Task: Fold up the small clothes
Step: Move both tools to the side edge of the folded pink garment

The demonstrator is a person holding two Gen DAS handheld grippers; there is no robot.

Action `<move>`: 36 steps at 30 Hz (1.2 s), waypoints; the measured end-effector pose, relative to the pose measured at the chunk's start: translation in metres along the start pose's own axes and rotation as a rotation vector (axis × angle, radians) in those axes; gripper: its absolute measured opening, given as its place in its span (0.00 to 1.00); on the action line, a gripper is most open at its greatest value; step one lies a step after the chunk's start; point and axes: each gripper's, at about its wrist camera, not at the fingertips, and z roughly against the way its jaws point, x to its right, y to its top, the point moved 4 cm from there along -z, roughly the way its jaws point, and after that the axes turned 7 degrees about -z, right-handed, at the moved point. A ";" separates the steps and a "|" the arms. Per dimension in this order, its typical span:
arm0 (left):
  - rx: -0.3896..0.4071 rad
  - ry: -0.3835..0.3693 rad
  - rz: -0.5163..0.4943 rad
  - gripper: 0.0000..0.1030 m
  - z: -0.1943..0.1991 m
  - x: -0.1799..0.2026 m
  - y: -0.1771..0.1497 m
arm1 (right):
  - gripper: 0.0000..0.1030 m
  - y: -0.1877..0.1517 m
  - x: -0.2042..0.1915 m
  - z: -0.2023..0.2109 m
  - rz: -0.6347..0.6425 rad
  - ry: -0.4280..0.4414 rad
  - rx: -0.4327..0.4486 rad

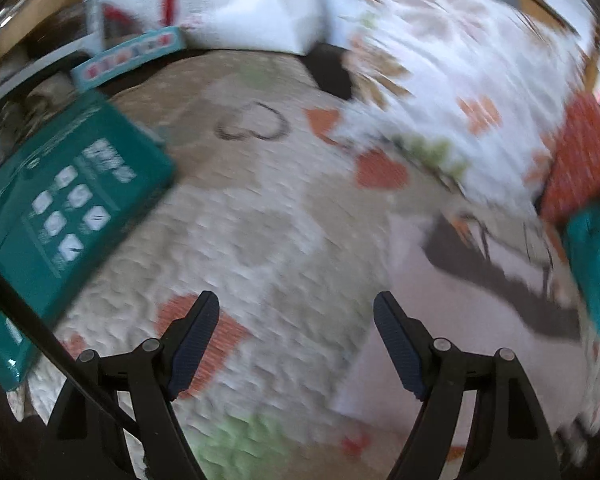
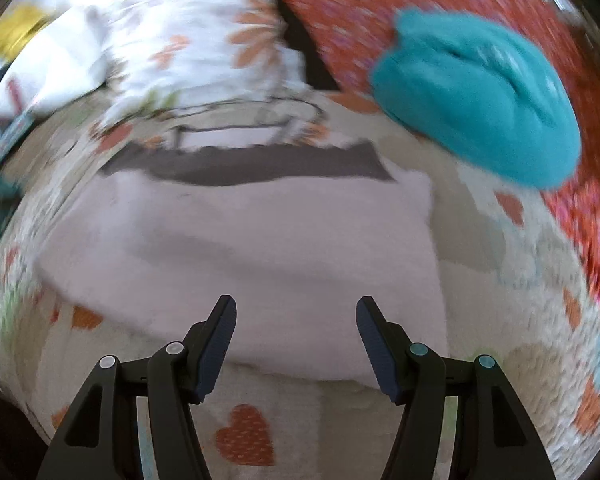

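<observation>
A pale pink garment with a dark grey band along its far edge lies flat on a quilted bedspread with hearts. My right gripper hovers open over its near edge, nothing between the fingers. In the left wrist view the same pink garment lies to the right, and my left gripper stands open above the bedspread beside its left edge, holding nothing. A teal cloth rests at the right on a red patterned fabric. Both views are blurred by motion.
A teal box lies at the left of the bedspread, with a smaller light-blue box behind it. A white floral cloth and white bags are heaped at the back. The teal cloth shows at the far right.
</observation>
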 end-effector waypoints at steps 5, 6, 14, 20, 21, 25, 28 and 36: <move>0.022 -0.020 0.085 0.76 0.009 -0.026 0.009 | 0.65 -0.018 -0.105 -0.016 0.254 0.090 -0.024; 0.026 -0.021 0.083 0.76 0.011 -0.027 0.009 | 0.65 -0.019 -0.120 -0.021 0.272 0.104 -0.030; 0.089 -0.020 0.060 0.76 0.027 -0.034 0.014 | 0.65 -0.020 -0.210 -0.044 0.341 0.177 -0.054; 0.087 -0.053 0.061 0.76 0.029 -0.031 0.011 | 0.65 -0.027 -0.176 -0.039 0.259 0.136 -0.089; 0.088 -0.054 0.057 0.76 0.030 -0.030 0.010 | 0.65 -0.028 -0.165 -0.038 0.235 0.130 -0.096; 0.080 -0.059 0.017 0.76 0.029 -0.012 0.004 | 0.65 -0.029 -0.096 -0.031 0.095 0.082 -0.118; 0.074 -0.080 -0.019 0.76 0.029 0.007 -0.003 | 0.65 -0.024 -0.039 -0.020 -0.011 0.029 -0.110; 0.060 -0.321 -0.347 0.76 0.043 0.145 -0.059 | 0.67 -0.001 0.112 0.003 -0.424 0.038 -0.082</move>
